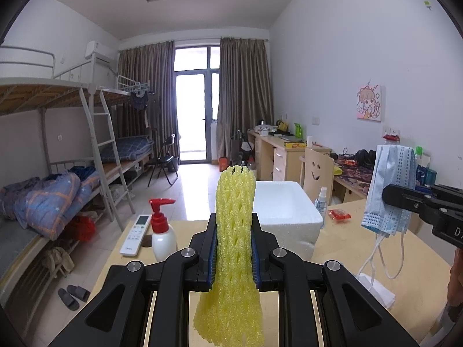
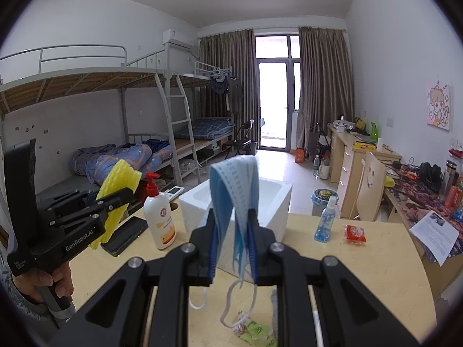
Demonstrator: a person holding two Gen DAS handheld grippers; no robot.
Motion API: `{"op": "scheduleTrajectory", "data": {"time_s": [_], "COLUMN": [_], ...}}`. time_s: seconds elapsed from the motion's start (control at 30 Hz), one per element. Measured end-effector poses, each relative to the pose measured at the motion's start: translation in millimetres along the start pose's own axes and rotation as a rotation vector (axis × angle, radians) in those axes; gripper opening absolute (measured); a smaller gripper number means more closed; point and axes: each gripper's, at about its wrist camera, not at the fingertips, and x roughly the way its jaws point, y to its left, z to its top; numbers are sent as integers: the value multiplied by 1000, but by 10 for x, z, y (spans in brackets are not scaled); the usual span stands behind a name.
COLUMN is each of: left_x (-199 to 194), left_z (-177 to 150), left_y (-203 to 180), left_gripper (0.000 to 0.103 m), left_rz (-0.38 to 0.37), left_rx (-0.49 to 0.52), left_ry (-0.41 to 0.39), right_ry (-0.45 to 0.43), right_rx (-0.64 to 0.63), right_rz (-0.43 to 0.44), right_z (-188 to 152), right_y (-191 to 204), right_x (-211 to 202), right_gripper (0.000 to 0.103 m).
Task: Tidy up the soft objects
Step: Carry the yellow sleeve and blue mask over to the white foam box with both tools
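Note:
My left gripper (image 1: 233, 232) is shut on a yellow foam net sleeve (image 1: 234, 219), held upright above the wooden table (image 1: 341, 248); it also shows at the left of the right wrist view (image 2: 115, 199). My right gripper (image 2: 231, 231) is shut on a blue face mask (image 2: 235, 185), its white ear loops dangling below. The mask also shows at the right of the left wrist view (image 1: 390, 185). A white foam box (image 1: 285, 211) stands open on the table just beyond both grippers, seen too in the right wrist view (image 2: 275, 199).
On the table: a lotion pump bottle (image 2: 157, 217), a black phone (image 2: 124, 235), a remote (image 1: 135, 234), a blue spray bottle (image 2: 325, 221), a red packet (image 2: 354, 232), a green wrapper (image 2: 254, 329) and white tissue (image 1: 376, 286). Bunk beds stand left, desks right.

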Motion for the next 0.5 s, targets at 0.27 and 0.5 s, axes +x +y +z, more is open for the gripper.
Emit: {"op": "scheduleTrajectory", "data": {"time_s": [0.27, 0.5], "left_x": [102, 241], "left_z": [150, 289], "left_y": [-34, -30], "left_gripper": [20, 20], "left_rz": [-25, -55], "left_rx": [13, 24], "left_ry": [-16, -32], "right_ry": [1, 2], "right_rx": [-8, -13], "right_rz": [-17, -17], "right_z": [84, 158], "right_y": [-38, -14], "right_x": [63, 172], "right_gripper": [22, 22]}}
